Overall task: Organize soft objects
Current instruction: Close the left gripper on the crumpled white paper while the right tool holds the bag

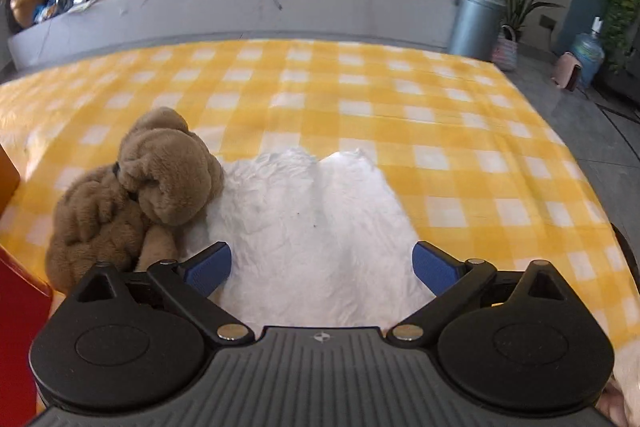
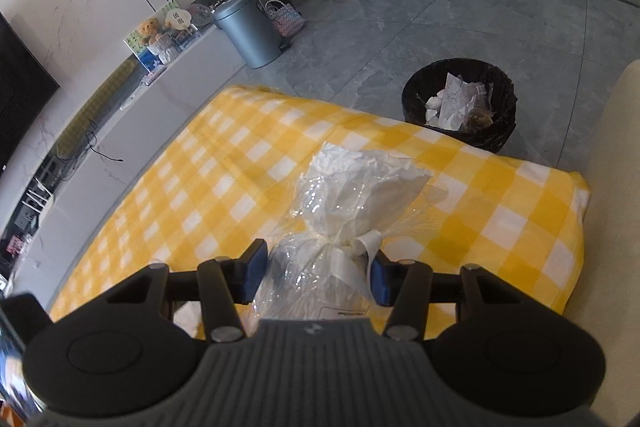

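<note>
Looks like this one's only partway in, as far as I can tell. Closest up, the right gripper [image 2: 316, 273] has its pads clamped on the neck of a clear plastic bag [image 2: 352, 203] tied with a white ribbon, white stuff inside, held just above the checkered cloth. The left gripper [image 1: 322, 267] has its jaws spread wide with nothing pinched, hovering over a white fluffy item [image 1: 312, 223] that lies flat on the cloth. Right beside that, touching its left edge, a brown plush dog [image 1: 136, 199] is flopped on its side. So my guess: bag in hand, fluffy thing and dog still to sort. Everything sits on a yellow-and-white checkered blanket [image 1: 400, 107] draped over a table or bed, can't say which. Further off there's a black wastebasket [image 2: 460, 103] with paper in it on the grey tile floor, a grey pedal bin [image 2: 248, 27], and a long low grey cabinet [image 1: 240, 7] with clutter and potted plants.
</note>
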Motion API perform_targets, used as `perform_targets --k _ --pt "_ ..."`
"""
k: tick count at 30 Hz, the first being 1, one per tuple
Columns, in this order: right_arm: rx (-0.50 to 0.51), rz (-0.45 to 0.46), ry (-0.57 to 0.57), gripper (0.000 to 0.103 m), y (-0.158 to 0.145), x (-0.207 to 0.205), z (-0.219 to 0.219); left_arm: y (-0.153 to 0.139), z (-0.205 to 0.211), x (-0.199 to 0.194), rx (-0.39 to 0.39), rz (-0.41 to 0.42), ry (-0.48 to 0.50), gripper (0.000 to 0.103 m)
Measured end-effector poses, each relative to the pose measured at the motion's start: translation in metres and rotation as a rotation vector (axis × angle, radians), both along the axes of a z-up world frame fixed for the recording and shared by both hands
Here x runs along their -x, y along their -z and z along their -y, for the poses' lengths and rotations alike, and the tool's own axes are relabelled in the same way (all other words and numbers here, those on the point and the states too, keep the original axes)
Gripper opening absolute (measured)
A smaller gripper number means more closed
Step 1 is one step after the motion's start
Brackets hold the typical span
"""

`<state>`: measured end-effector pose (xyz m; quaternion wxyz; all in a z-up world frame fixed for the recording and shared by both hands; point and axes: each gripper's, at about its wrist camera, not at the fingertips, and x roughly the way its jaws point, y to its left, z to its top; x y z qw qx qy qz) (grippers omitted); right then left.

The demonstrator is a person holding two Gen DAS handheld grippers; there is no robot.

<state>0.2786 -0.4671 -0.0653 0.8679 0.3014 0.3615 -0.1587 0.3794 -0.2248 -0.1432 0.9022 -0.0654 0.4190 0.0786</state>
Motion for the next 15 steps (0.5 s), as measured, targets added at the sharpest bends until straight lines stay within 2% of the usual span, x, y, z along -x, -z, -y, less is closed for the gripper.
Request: perform_targets --k 5,8,12,14,15 --pt "0.022 0.004 -0.031 0.052 -0.003 -0.002 -0.006 0.013 0.013 -0.005 -0.123 -0.009 0.027 0.103" --pt "0.028 0.009 -0.044 0.052 -0.005 -0.002 -0.01 0.011 0.015 -0.001 -0.122 -0.004 -0.007 0.103" --pt "0.03 0.008 -0.042 0.052 -0.005 -0.002 -0.011 0.006 0.015 -0.003 -0.089 -0.017 0.019 0.103" --pt "0.029 0.006 -0.036 0.052 -0.005 -0.002 -0.011 0.001 0.013 0.0 -0.073 -0.017 0.066 0.07" --pt "0.029 0.005 -0.031 0.052 -0.006 -0.002 -0.011 -0.002 0.013 0.002 -0.079 -0.025 0.056 0.058"
